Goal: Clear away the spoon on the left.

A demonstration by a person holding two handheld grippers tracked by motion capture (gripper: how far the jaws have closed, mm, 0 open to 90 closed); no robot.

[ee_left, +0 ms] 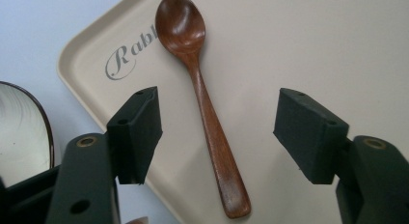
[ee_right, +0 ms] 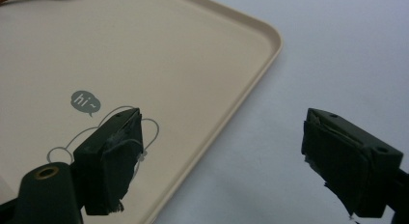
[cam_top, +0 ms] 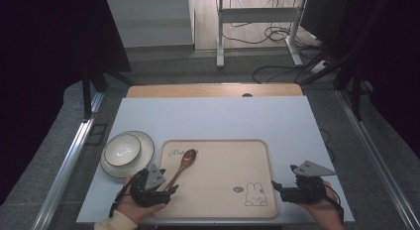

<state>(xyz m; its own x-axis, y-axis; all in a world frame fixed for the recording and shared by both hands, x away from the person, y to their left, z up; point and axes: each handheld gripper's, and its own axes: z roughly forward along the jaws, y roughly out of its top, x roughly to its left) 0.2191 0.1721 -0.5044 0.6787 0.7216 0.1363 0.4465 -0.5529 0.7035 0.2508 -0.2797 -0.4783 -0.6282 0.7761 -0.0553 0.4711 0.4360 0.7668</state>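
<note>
A brown wooden spoon (cam_top: 183, 164) (ee_left: 202, 103) lies on the beige tray (cam_top: 223, 190) (ee_left: 313, 45) near its left edge, bowl pointing away from me. My left gripper (cam_top: 167, 191) (ee_left: 217, 137) hovers over the spoon's handle with its jaws wide apart; the handle lies between them and neither pad touches it. My right gripper (cam_top: 276, 186) (ee_right: 222, 156) stands open at the tray's (ee_right: 144, 55) right rim, one jaw over the rabbit drawing and the other over the table, with nothing between them.
A white bowl (cam_top: 122, 149) sits on a dark-rimmed plate (cam_top: 143, 141) (ee_left: 24, 132) just left of the tray. The light blue tabletop (cam_top: 213, 118) (ee_right: 337, 55) stretches behind the tray. Metal rails run along both sides of the table.
</note>
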